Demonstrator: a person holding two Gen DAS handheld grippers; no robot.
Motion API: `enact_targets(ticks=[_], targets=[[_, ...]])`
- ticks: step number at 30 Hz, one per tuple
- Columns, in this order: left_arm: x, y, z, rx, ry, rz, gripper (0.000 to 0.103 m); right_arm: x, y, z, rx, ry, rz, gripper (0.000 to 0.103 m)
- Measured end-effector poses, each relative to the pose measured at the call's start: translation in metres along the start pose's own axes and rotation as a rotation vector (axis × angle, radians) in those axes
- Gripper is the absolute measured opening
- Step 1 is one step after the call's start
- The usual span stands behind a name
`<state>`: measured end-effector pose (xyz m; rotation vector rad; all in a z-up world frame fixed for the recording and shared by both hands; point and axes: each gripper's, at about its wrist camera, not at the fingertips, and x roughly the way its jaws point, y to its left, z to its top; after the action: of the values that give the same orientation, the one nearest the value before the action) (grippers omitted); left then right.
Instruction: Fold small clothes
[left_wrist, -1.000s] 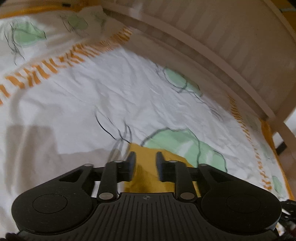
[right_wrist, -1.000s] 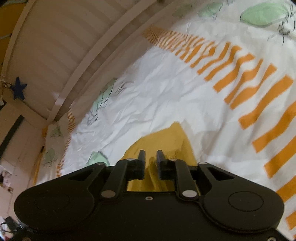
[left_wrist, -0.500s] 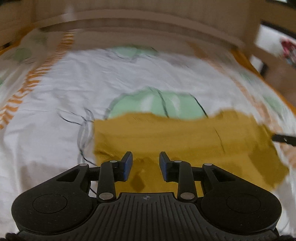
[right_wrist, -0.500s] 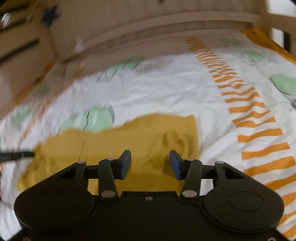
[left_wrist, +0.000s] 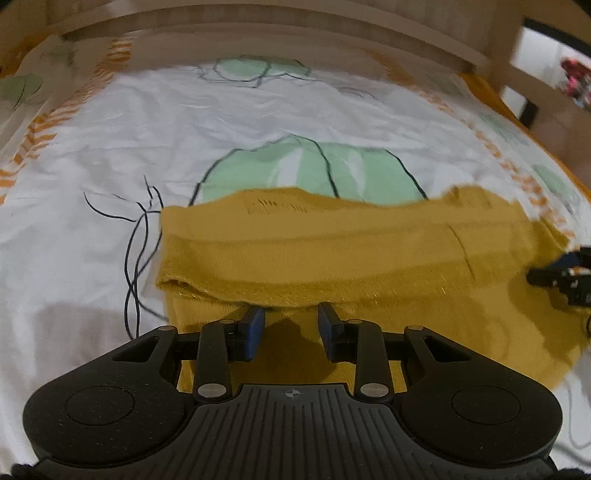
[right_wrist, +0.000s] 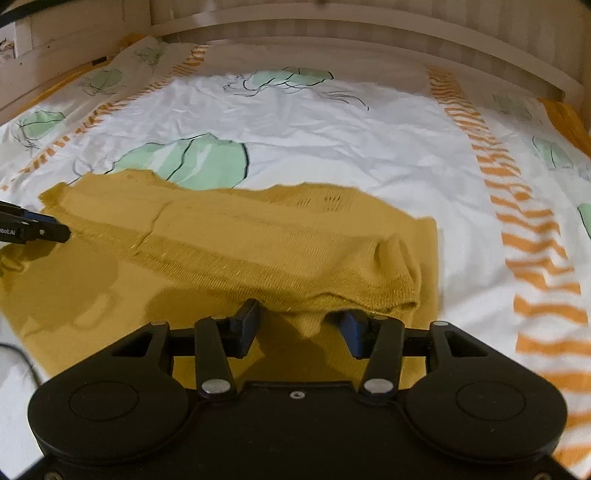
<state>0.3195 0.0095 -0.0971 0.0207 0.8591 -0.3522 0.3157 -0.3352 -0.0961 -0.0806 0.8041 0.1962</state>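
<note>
**The yellow top has been folded over and the claws are letting go**

A moment ago both claws were pinching bunched-up yellow cloth and little of it could be seen. Now the yellow top (left_wrist: 351, 258) lies spread across the bed, with one half flipped over the other. The folded edge sits just in front of both claws.

The left claw (left_wrist: 291, 325) is close to that edge. Its blue pads stand a little apart, with a clear gap, and they press on nothing. The cloth lies under them, not between them. The right claw (right_wrist: 299, 325) is opening, wider than it was a second ago. A raised bit of the folded edge pokes up between its pads, but the pads do not squeeze it. So I think this fold is done and the claws are dropping the cloth.

On the right side the top has a bumpy lump (right_wrist: 399, 258) where a sleeve or corner is rolled up. That may need smoothing before the next fold.

Each camera shows the other claw at its side edge, near the far end of the top. Around the top is the bed sheet (right_wrist: 351, 140), white with green shapes and orange stripes, and a bit wrinkled. Nothing else lies on it. Farthest away is the wooden bed frame (right_wrist: 369, 26).
</note>
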Motion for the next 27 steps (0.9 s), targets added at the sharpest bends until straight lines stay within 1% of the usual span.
enact_targets(ticks=[5, 9, 11, 15, 19, 22, 24, 27], targets=[[0.01, 0.018, 0.017, -0.067, -0.04, 0.024, 0.031, 0.022, -0.015, 0.023, 0.052, -0.002, -0.008, 0.059], [0.016, 0.035, 0.03, -0.126, -0.053, 0.05, 0.031, 0.033, -0.029, 0.036, 0.118, -0.007, -0.032, 0.06], [0.017, 0.043, 0.034, -0.156, -0.059, 0.059, 0.031, 0.037, -0.037, 0.039, 0.157, -0.006, -0.038, 0.06], [0.013, 0.056, 0.036, -0.216, -0.073, 0.085, 0.031, 0.043, -0.052, 0.041, 0.232, -0.001, -0.043, 0.065], [0.011, 0.06, 0.037, -0.24, -0.06, 0.119, 0.031, 0.045, -0.061, 0.04, 0.296, 0.002, -0.043, 0.066], [0.008, 0.061, 0.036, -0.275, -0.064, 0.109, 0.031, 0.049, -0.065, 0.044, 0.308, 0.007, -0.062, 0.069], [0.006, 0.058, 0.038, -0.253, -0.062, 0.104, 0.031, 0.053, -0.068, 0.048, 0.311, 0.015, -0.075, 0.07], [0.007, 0.047, 0.041, -0.159, -0.038, 0.061, 0.031, 0.056, -0.073, 0.051, 0.342, 0.005, -0.091, 0.07]])
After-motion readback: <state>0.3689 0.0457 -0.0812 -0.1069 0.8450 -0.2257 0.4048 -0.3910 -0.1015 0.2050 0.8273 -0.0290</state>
